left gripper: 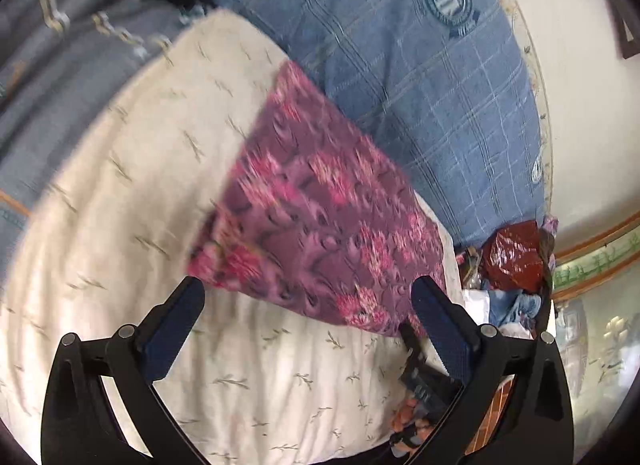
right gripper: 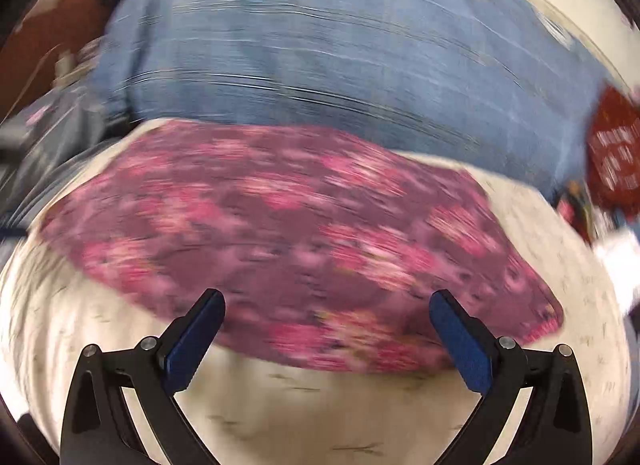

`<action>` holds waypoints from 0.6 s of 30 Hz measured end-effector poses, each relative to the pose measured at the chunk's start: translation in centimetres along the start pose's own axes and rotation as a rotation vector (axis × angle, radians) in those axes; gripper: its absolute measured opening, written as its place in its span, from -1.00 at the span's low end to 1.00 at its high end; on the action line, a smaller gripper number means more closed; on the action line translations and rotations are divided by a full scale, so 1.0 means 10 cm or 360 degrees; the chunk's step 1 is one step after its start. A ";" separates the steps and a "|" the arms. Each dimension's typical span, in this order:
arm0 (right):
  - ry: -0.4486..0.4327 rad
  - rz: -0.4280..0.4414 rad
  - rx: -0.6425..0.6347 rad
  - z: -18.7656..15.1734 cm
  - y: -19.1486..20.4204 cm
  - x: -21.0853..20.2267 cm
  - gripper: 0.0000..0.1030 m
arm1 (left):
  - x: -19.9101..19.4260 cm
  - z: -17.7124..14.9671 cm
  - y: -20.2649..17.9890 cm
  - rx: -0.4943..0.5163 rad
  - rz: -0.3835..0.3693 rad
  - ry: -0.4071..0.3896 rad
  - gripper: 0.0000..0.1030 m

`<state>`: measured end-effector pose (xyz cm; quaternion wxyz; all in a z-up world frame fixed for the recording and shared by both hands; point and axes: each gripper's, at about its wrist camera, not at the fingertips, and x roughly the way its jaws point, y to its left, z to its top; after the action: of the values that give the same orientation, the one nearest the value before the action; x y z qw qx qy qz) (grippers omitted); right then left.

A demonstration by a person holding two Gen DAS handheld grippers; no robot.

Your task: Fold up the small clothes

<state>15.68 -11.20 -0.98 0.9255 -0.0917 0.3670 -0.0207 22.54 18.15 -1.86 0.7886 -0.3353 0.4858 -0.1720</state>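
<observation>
Two fisheye views look down onto a bed covered with a cream sheet (left gripper: pixel 120 265) printed with small grey-green sprigs. Behind the sheet lies a large blue plaid pillow (left gripper: pixel 420 85) with a round dark-green crest badge near its top, and at the left of the left wrist view sits a rumpled grey-blue blanket (left gripper: pixel 60 65) with pale trim. An off-white wall (left gripper: pixel 580 85) curves behind the pillow, with an orange and green tiled border lower at the right. The small garment (left gripper: pixel 320 225) is a flat piece of purple cloth with pink flowers, lying on the sheet just in front of the pillow; in the left wrist view it appears as a slanted rectangle, and in the right wrist view (right gripper: pixel 300 245) it stretches wide across the middle, heavily blurred. The left gripper (left gripper: pixel 308 289) hangs above the garment's near edge with its two blue-padded fingers spread wide, holding nothing. The right gripper (right gripper: pixel 328 301) likewise hangs over the garment's near edge, its jaws spread apart and empty. At the bed's far right corner sits a shiny dark-red bag (left gripper: pixel 512 257) on a heap of mixed cloth and clutter; what the bag holds cannot be seen. Below the left gripper's right finger, a hand grips a dark tool, only partly visible.
</observation>
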 end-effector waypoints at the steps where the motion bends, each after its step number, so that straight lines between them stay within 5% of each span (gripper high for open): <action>1: -0.0013 0.0025 -0.0081 0.02 0.13 -0.02 0.99 | -0.05 0.03 0.04 -0.0011 0.0002 -0.0019 1.00; 7: -0.0097 0.0166 -0.0673 -0.05 1.05 -0.08 0.99 | -0.20 0.18 0.31 -0.0080 0.0056 -0.0076 1.00; 11: -0.0212 0.0070 -0.1025 -0.10 1.54 0.03 0.99 | -0.23 0.21 0.46 -0.0119 0.0067 -0.0083 1.00; 18: -0.0296 -0.0167 -0.1143 0.19 1.78 0.34 0.99 | -0.24 0.28 0.62 -0.0152 0.0048 -0.0072 1.00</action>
<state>18.93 6.21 -5.27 0.8613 -0.4307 0.2601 0.0705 23.57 25.04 -3.77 0.7849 -0.3691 0.4806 -0.1292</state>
